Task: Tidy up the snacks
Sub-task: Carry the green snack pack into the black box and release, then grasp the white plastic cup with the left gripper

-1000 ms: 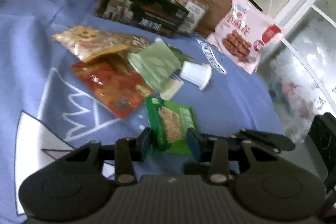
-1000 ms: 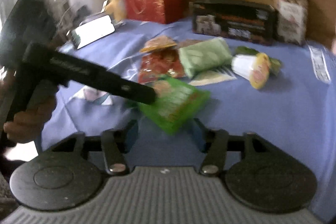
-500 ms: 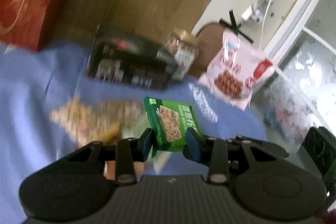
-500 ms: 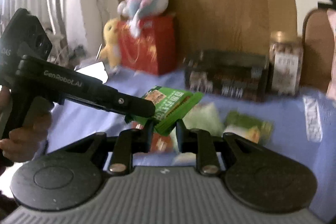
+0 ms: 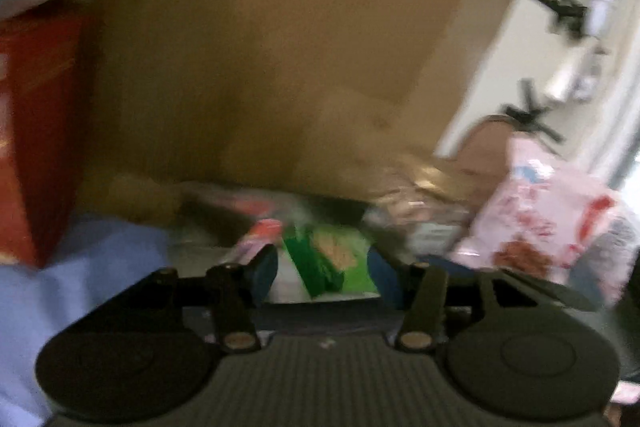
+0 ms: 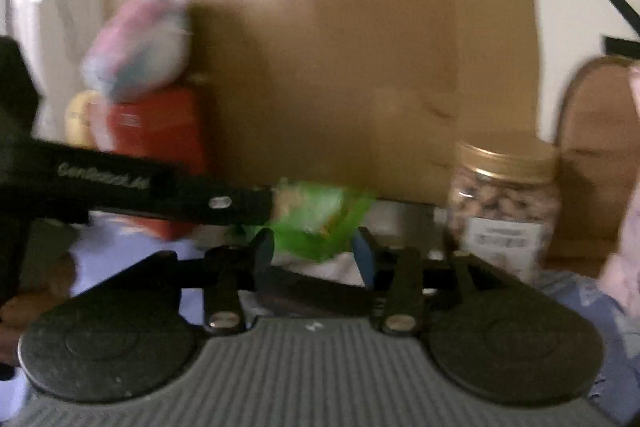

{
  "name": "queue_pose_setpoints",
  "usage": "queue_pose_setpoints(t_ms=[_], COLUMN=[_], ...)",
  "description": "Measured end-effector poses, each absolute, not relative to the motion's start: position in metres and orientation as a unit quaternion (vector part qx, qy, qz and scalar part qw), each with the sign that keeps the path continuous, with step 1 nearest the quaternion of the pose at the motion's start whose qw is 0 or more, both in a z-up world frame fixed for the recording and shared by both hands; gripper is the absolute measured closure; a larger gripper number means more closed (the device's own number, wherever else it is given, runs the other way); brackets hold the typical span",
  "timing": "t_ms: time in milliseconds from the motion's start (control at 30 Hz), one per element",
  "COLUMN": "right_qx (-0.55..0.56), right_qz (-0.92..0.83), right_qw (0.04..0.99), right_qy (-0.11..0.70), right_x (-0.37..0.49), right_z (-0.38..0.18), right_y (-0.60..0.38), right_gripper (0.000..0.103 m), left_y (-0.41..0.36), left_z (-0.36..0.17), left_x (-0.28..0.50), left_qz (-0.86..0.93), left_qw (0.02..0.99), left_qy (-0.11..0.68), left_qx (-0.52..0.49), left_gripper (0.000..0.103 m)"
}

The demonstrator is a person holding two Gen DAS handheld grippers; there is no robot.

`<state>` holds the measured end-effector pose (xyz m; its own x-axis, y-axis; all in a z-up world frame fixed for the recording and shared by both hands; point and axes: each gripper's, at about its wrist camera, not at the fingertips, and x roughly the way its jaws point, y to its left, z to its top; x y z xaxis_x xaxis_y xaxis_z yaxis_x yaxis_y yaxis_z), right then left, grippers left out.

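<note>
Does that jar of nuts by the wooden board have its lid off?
No, the jar stands upright with its gold lid closed on top.

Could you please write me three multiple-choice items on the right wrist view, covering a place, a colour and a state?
1. Where does the jar stand?
A. Left of the red box
B. Right of the green packet
C. On top of the plush toy

2. What colour is the jar's lid?
A. Blue
B. Black
C. Gold

3. In what state is the jar?
A. Upright with its lid on
B. Lying on its side
C. Upright with its lid off

Answers:
1 B: the jar sits at the right of the picture and the packet is near the middle.
2 C: the cap on top of the jar is a shiny gold.
3 A: the jar stands on its base with the lid closing the top.
</note>
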<state>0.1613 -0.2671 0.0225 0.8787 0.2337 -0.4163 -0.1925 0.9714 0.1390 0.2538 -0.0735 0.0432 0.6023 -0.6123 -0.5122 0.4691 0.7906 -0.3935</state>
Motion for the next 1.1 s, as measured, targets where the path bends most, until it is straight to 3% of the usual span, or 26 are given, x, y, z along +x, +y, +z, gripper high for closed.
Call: queue_pose_setpoints(t_ms=[200,533,867,1100], right_qx=[0.144,0.15,0.095,0.08], right_qz=[0.185,0.238,0.316,0.284], right_qw=[0.937,0.89,0.883,0.892], right_qy=[0.26,0.357,0.333,0.342], right_x=[0.114,0.087,-0.025,-0.051], right_z=[0.003,-0.03,-0.007,-0.022], right_y=[-0.301,-0.272,-0.248,-0.254], right_gripper=[0.057,0.059,0.057,0.053], left_y=[-0.008,0.007,0.042,0.039], left_z=[0.025,-0.025,-0.036,-0.03], left_x=[0.21,0.099,0.068,0.056], left_qz=[-0.354,-0.378,-0.366,-0.377], left_qw=[0.851,0.818,0.814,0.812], left_qy=[0.346,0.4,0.401,0.404], left_qx=[-0.177,-0.165,-0.205,-0.187], left_gripper=[0.054,0.055,0.055,0.055])
